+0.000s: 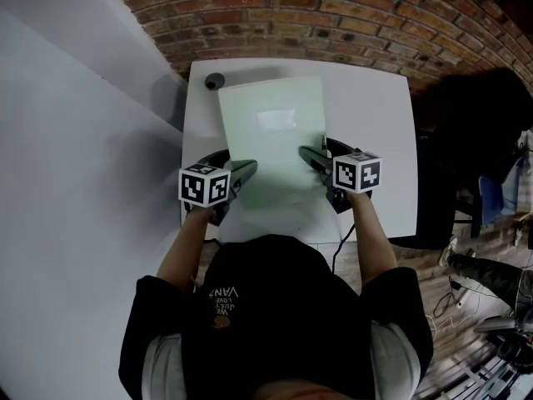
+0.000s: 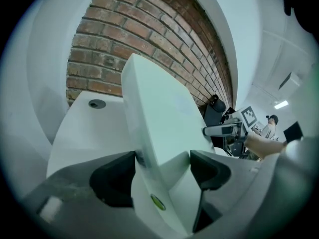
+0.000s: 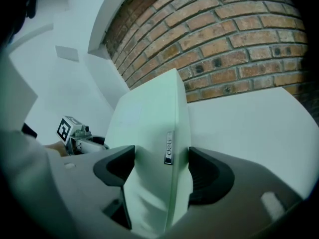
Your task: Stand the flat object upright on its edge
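The flat object (image 1: 271, 136) is a thin pale green-white slab, like a closed laptop, with a small metal label on one edge. It is held over the white table (image 1: 379, 115) by both grippers at its near end. My left gripper (image 1: 250, 170) is shut on its left edge and my right gripper (image 1: 306, 154) on its right edge. In the left gripper view the slab (image 2: 159, 108) rises tilted between the black pads of the left gripper (image 2: 162, 166). The right gripper view shows the slab (image 3: 149, 118) edge-on in the right gripper (image 3: 162, 166).
A round grey grommet (image 1: 215, 81) sits in the table's far left corner. A brick wall (image 1: 316, 15) stands behind the table and a white wall panel (image 1: 75, 140) to the left. A dark chair (image 1: 479, 123) is at the right.
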`<state>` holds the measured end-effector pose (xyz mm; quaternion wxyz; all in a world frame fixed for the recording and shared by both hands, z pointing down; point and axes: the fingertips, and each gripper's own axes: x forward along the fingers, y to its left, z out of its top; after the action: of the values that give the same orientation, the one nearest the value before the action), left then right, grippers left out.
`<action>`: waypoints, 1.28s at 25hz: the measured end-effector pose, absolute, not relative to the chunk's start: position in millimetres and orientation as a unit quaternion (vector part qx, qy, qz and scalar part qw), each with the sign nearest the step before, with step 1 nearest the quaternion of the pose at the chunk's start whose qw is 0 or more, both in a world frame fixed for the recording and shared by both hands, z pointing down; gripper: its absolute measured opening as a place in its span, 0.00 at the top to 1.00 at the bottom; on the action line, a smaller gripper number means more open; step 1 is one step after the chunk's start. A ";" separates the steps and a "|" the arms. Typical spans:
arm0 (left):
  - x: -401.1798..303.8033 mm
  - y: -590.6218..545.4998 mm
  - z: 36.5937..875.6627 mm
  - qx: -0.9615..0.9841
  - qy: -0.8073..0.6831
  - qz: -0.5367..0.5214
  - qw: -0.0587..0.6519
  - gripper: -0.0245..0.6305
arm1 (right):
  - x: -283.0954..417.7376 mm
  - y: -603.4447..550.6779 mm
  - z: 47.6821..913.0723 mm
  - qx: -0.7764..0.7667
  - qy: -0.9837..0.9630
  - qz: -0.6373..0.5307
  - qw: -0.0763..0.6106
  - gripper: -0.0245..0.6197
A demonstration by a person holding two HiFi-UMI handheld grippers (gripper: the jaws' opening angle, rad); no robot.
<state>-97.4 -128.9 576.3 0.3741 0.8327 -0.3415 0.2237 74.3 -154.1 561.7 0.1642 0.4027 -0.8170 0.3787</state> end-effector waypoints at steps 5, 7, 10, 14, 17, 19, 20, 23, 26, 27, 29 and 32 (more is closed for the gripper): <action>-102.9 -137.9 568.9 0.844 -0.338 0.226 0.350 0.42 | 69.9 -159.4 552.7 0.417 -0.818 0.361 0.161 0.45; -106.2 -141.5 565.7 0.848 -0.337 0.226 0.340 0.42 | 66.1 -161.1 548.7 0.421 -0.820 0.354 0.159 0.45; -111.6 -147.6 560.2 0.854 -0.338 0.224 0.326 0.42 | 60.7 -164.3 542.5 0.429 -0.821 0.346 0.154 0.45; -118.8 -157.3 553.1 0.863 -0.336 0.225 0.303 0.42 | 53.7 -169.0 536.4 0.437 -0.821 0.337 0.146 0.45; -122.7 -164.1 546.3 0.869 -0.333 0.229 0.285 0.42 | 50.0 -171.4 531.6 0.445 -0.820 0.332 0.140 0.45; -125.5 -169.1 541.5 0.872 -0.331 0.230 0.276 0.42 | 47.2 -173.9 527.7 0.451 -0.819 0.328 0.136 0.45; -126.8 -171.5 539.1 0.874 -0.330 0.230 0.272 0.43 | 46.0 -175.0 525.5 0.454 -0.818 0.326 0.133 0.45; -129.6 -176.7 532.6 0.880 -0.326 0.229 0.259 0.43 | 43.0 -176.6 519.1 0.463 -0.817 0.320 0.127 0.45; -131.1 -182.9 527.5 0.885 -0.322 0.230 0.245 0.43 | 41.6 -179.1 514.2 0.472 -0.816 0.311 0.123 0.45; -131.7 -184.7 525.6 0.887 -0.321 0.230 0.240 0.43 | 40.9 -180.0 512.5 0.474 -0.815 0.309 0.122 0.45; -134.0 -187.9 521.3 0.890 -0.321 0.229 0.230 0.43 | 38.6 -182.3 508.7 0.478 -0.815 0.304 0.121 0.45; -137.4 -194.4 516.4 0.891 -0.327 0.225 0.218 0.43 | 35.0 -188.2 502.3 0.484 -0.816 0.292 0.119 0.45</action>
<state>-137.4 -194.4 516.4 0.2183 0.8914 -0.3275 0.2246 35.0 -188.2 502.3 0.1192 0.4843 -0.8160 0.2924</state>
